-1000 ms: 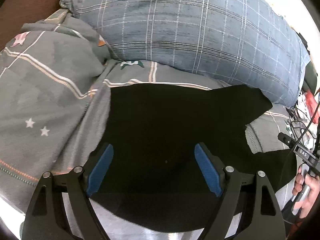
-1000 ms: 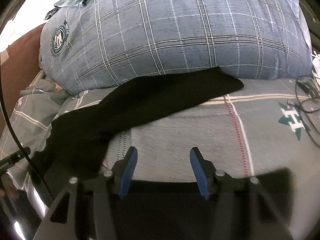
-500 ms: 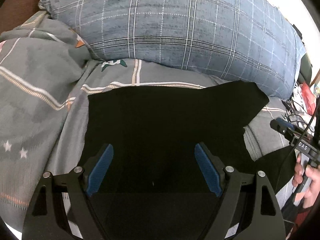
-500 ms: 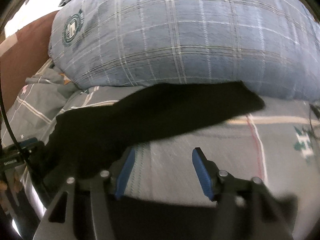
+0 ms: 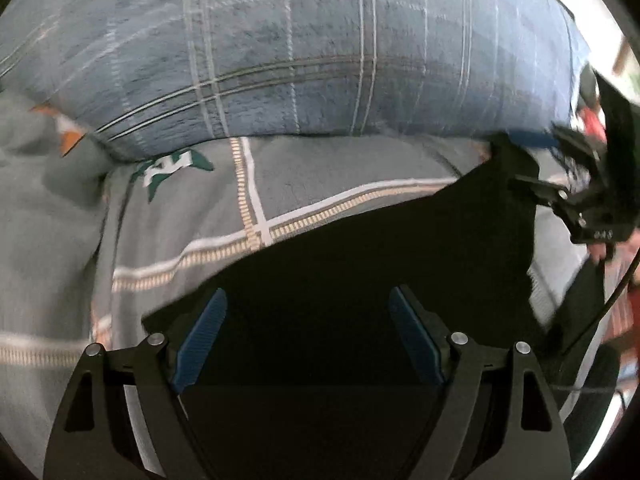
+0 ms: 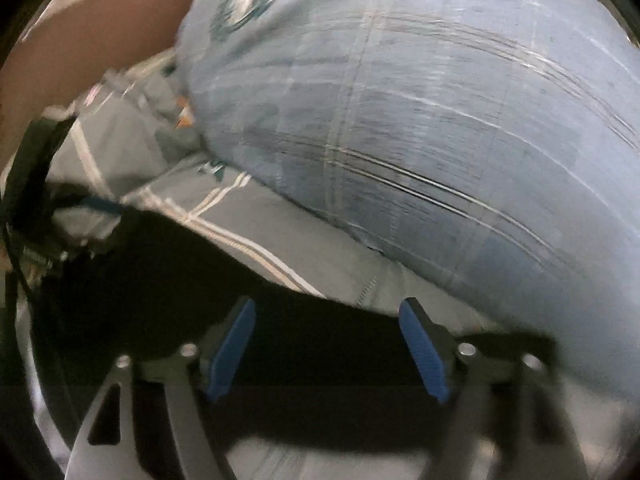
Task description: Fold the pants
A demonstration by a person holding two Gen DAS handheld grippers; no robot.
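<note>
Black pants point(image 5: 360, 264) lie spread on a grey bedsheet point(image 5: 320, 168). My left gripper point(image 5: 308, 320) is open, its blue-padded fingers point(image 5: 202, 336) low over the black cloth with nothing between them. The right gripper point(image 5: 576, 200) shows at that view's right edge, over the pants' far end. In the right wrist view the pants point(image 6: 168, 272) run from the left toward my right gripper point(image 6: 328, 332), which is open above the cloth's edge. The left gripper point(image 6: 60, 216) shows blurred at the left there.
A big blue plaid pillow point(image 5: 320, 48) bulges behind the pants and fills much of the right wrist view point(image 6: 440, 140). Rumpled grey bedding point(image 5: 44, 208) lies at the left. A brown headboard point(image 6: 100, 20) stands at the far left.
Both grippers have moved closer over the pants and toward each other. The right gripper has swung left, from bare sheet to the black cloth. Both stay open.
</note>
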